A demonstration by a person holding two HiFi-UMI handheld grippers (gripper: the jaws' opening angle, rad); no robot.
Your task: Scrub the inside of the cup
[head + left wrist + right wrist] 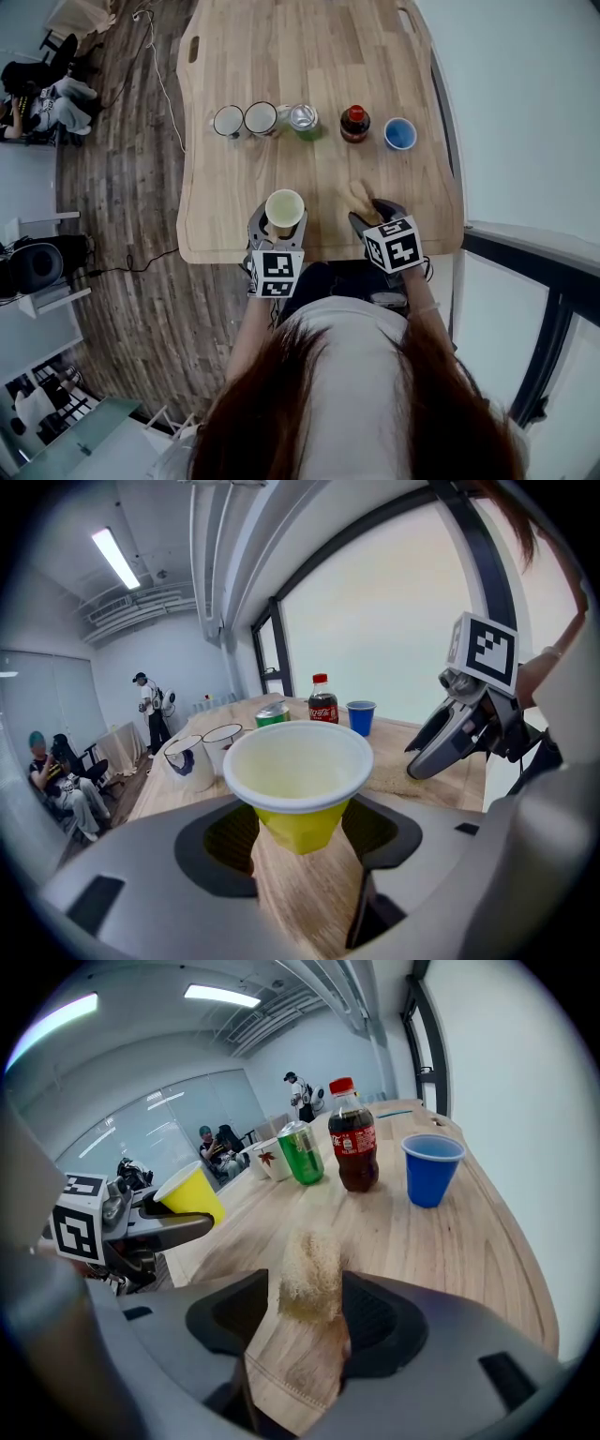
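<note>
Wooden table (281, 56), left claw (302, 841) gripping cup (298, 766), mouth upward; right claw (300, 1326) open around sponge (307, 1274)

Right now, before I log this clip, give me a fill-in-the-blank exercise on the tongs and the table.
The held cup in the left tongs is ____ outside.
The right tongs stand ____ around the sponge.
In the back row, the cola bottle stands between the green can and the ____ end cup.
Missing words: yellow; open; blue.
</note>
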